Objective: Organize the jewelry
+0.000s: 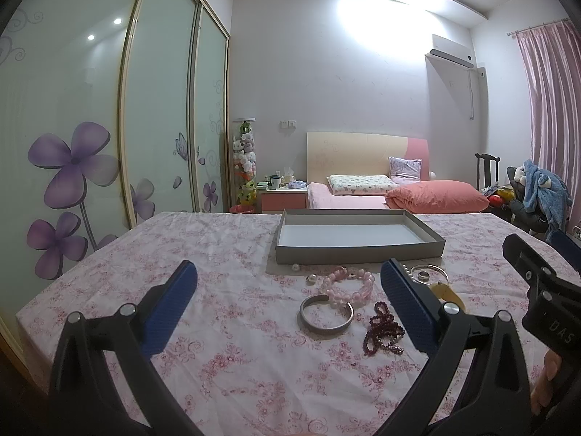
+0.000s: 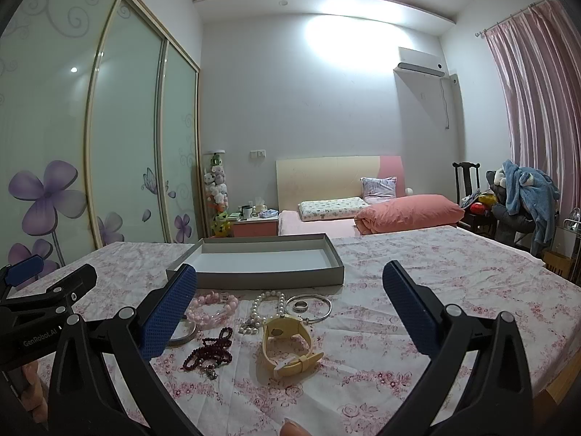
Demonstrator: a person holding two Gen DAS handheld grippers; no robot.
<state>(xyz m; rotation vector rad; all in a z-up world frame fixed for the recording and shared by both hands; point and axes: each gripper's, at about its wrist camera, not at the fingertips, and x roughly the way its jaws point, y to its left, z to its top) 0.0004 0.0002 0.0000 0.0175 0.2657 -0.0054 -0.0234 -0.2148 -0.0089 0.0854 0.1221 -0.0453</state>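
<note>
A shallow grey box (image 1: 357, 249) (image 2: 254, 278) sits open and empty on the floral tablecloth. In front of it lies the jewelry: a pink bead bracelet (image 1: 350, 287) (image 2: 212, 309), a silver cuff (image 1: 325, 316), a dark red bead strand (image 1: 383, 328) (image 2: 210, 352), a white pearl necklace (image 2: 267, 309), a thin silver bangle (image 2: 312, 309) around a ring (image 2: 300, 305), and a yellow watch (image 2: 290, 345). My left gripper (image 1: 288, 278) is open above the cuff and beads. My right gripper (image 2: 290, 283) is open above the watch and pearls. Neither holds anything.
Loose pearls (image 1: 296, 267) lie by the box's front wall. The table's left edge (image 1: 54, 290) runs beside a flowered sliding wardrobe (image 1: 72, 127). A bed (image 1: 381, 192) stands behind the table, and a chair with clothes (image 2: 519, 196) at the right.
</note>
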